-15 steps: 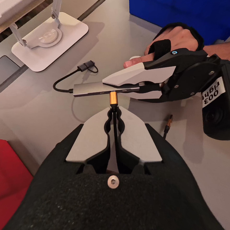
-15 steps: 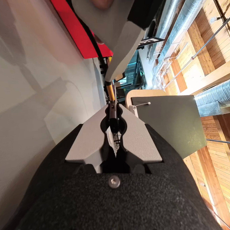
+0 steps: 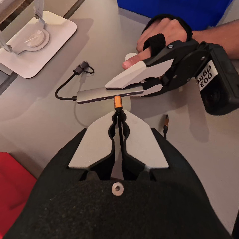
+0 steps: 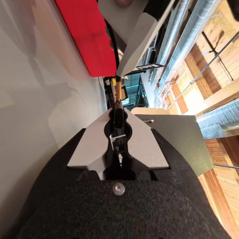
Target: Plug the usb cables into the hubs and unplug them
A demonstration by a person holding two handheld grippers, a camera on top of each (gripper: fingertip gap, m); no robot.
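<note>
A pale grey bench (image 3: 38, 129) carries a white stand base (image 3: 38, 42); timber ceiling and ducts are seen in the right wrist view. The left gripper (image 3: 118, 113) fingers are clamped on a black cable with an orange plug (image 3: 117, 104), which meets the slim grey metal hub (image 3: 103, 95), itself clamped between the right gripper (image 4: 118, 109) fingers. The plug's tip is hidden.

A pale grey desk (image 3: 38, 129) fills the left wrist view, soft shadows across it. At its far left corner stands a white stand base (image 3: 38, 42). A red block (image 3: 11, 181) sits at the near left edge. The right wrist view, tipped sideways, shows wooden ceiling planks (image 4: 213, 77), silver ducts (image 4: 187, 32) and bright light.
</note>
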